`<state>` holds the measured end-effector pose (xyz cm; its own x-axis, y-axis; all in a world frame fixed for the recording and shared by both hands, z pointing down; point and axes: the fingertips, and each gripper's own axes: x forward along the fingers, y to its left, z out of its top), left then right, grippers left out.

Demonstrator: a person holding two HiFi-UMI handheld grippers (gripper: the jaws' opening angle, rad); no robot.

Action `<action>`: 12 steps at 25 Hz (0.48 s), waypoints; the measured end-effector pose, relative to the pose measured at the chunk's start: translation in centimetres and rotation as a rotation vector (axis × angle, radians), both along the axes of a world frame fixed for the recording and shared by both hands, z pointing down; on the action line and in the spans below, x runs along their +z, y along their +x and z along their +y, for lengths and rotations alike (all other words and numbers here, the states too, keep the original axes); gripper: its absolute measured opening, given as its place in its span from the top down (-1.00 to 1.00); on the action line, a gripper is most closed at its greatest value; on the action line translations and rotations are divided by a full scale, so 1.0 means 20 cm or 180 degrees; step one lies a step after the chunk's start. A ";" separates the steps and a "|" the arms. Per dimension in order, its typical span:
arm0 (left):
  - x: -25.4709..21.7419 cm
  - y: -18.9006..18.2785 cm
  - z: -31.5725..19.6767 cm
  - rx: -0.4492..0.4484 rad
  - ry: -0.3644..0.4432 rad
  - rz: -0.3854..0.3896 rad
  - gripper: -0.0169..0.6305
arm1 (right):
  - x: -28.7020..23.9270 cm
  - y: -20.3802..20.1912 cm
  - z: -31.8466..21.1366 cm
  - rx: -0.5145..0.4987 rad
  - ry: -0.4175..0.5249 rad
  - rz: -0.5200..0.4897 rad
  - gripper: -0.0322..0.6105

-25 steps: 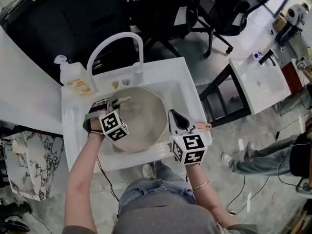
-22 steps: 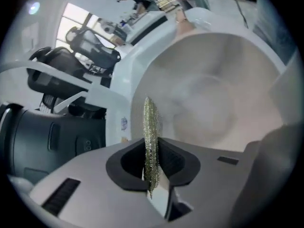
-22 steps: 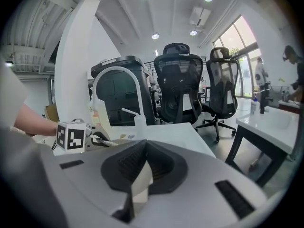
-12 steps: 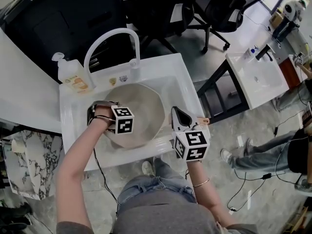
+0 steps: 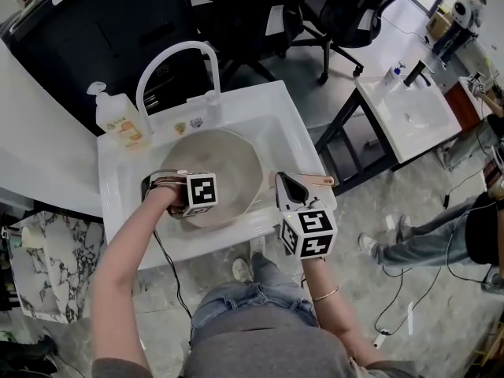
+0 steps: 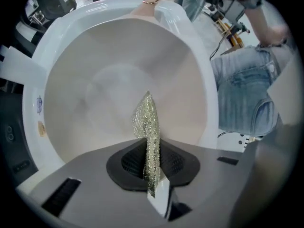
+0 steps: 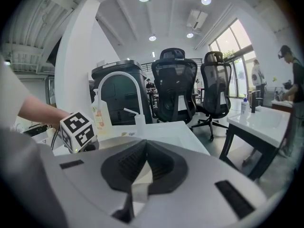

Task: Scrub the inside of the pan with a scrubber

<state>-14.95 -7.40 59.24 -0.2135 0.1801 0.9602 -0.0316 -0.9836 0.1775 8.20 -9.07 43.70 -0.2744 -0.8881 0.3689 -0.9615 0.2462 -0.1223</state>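
A wide beige pan [image 5: 220, 160] lies in the white sink [image 5: 272, 120], its wooden handle [image 5: 321, 181] pointing right. My left gripper [image 5: 201, 201] reaches in over the pan's near left side and is shut on a silvery mesh scrubber [image 6: 147, 120]. The scrubber stands up between the jaws against the pan's inside [image 6: 104, 84]. My right gripper [image 5: 288, 189] sits at the sink's right rim, shut on the pan handle. A pale strip of that handle shows between its jaws in the right gripper view [image 7: 140, 177].
An arched white tap [image 5: 177, 61] and a soap bottle [image 5: 118, 124] stand at the sink's back. Behind it are a black bin [image 5: 102, 30] and office chairs [image 5: 346, 6]. A second white basin table [image 5: 405, 109] and a person's legs [image 5: 441, 239] are at the right.
My left gripper has slid a little to the right across the pan with the scrubber. The right gripper has stayed at the handle.
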 end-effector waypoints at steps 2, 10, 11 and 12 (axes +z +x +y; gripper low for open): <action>-0.02 0.03 0.04 -0.0149 -0.0138 0.0066 0.76 | 0.00 0.00 0.04 0.0032 0.0004 -0.0001 0.87; -0.02 0.32 0.19 -0.0647 -0.0675 0.0584 0.76 | 0.02 0.04 0.16 0.0145 -0.0039 0.0024 0.87; -0.02 0.37 0.19 -0.0714 -0.0729 0.0670 0.76 | 0.02 0.05 0.16 0.0159 -0.0049 0.0026 0.87; -0.02 0.42 0.19 -0.0794 -0.0790 0.0764 0.76 | 0.03 0.06 0.16 0.0170 -0.0059 0.0028 0.87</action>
